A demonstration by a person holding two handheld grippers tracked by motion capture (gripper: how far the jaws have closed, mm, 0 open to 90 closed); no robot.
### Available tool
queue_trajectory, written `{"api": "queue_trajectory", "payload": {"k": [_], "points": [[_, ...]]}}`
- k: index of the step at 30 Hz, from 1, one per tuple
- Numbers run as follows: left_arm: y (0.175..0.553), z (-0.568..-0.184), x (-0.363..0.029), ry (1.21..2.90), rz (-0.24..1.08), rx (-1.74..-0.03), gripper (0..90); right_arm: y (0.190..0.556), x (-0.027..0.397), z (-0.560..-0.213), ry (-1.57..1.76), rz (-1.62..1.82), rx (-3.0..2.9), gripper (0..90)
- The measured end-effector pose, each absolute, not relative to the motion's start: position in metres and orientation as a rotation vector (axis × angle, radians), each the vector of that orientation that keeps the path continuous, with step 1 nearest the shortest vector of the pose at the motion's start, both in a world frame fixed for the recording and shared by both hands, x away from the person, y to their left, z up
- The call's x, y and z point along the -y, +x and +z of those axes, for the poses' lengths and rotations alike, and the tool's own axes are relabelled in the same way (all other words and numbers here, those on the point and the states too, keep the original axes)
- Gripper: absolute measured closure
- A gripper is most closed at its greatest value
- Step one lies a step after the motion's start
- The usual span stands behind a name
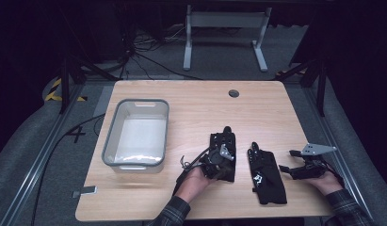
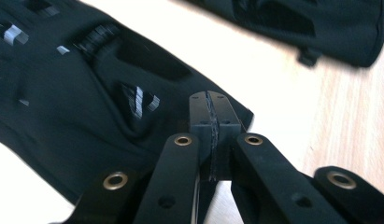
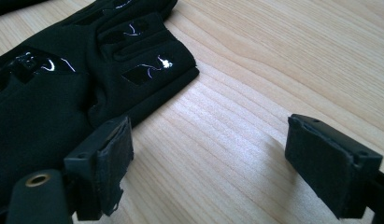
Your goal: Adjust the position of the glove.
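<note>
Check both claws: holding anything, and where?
Left claw is shut on the left glove at its edge. Right claw is open and holds nothing.

Surroundings, off-task items
I note a grey-rimmed rectangular plastic bin (image 1: 136,134) on the left of the light wooden table (image 1: 200,108), a round cable hole (image 1: 234,93) near its far edge, and white metal legs (image 1: 225,35) beyond.

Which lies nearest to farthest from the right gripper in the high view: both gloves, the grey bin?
From the right gripper:
1. Right-hand glove, just beside it, toward the table's middle.
2. Left-hand glove, under the left gripper.
3. Grey bin, far left.
</note>
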State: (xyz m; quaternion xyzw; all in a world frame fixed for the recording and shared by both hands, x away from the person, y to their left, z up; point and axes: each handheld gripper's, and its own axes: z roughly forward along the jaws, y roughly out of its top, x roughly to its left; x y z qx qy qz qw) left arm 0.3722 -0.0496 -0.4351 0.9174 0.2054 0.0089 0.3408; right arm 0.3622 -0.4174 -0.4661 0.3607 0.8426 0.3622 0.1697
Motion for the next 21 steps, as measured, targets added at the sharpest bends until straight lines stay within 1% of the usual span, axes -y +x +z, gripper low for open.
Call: {"api": "queue_trajectory", "payload": {"k": [5, 8, 9, 14, 15, 21], "points": [[0.39, -0.427, 0.053, 2.369, 0.054, -0.547, 89.7, 0.362, 0.417, -0.466, 1.025, 1.03, -2.394, 15.8], [0.409, -0.425, 0.058, 2.366, 0.08, -0.568, 89.7, 0.362, 0.417, -0.466, 1.026, 1.03, -2.393, 15.8], [0.409, -0.425, 0.058, 2.366, 0.08, -0.568, 89.7, 0.362, 0.417, -0.466, 1.026, 1.03, -2.393, 15.8], [0.433, -0.433, 0.066, 2.381, 0.114, -0.6, 89.7, 0.362, 0.417, -0.466, 1.026, 1.029, -2.394, 15.8], [0.437, -0.439, 0.069, 2.374, 0.102, -0.626, 89.7, 0.362, 0.417, -0.466, 1.026, 1.029, -2.394, 15.8], [0.436, -0.447, 0.074, 2.415, 0.102, -0.613, 89.7, 0.363, 0.417, -0.466, 1.023, 1.029, -2.397, 15.8]]}}
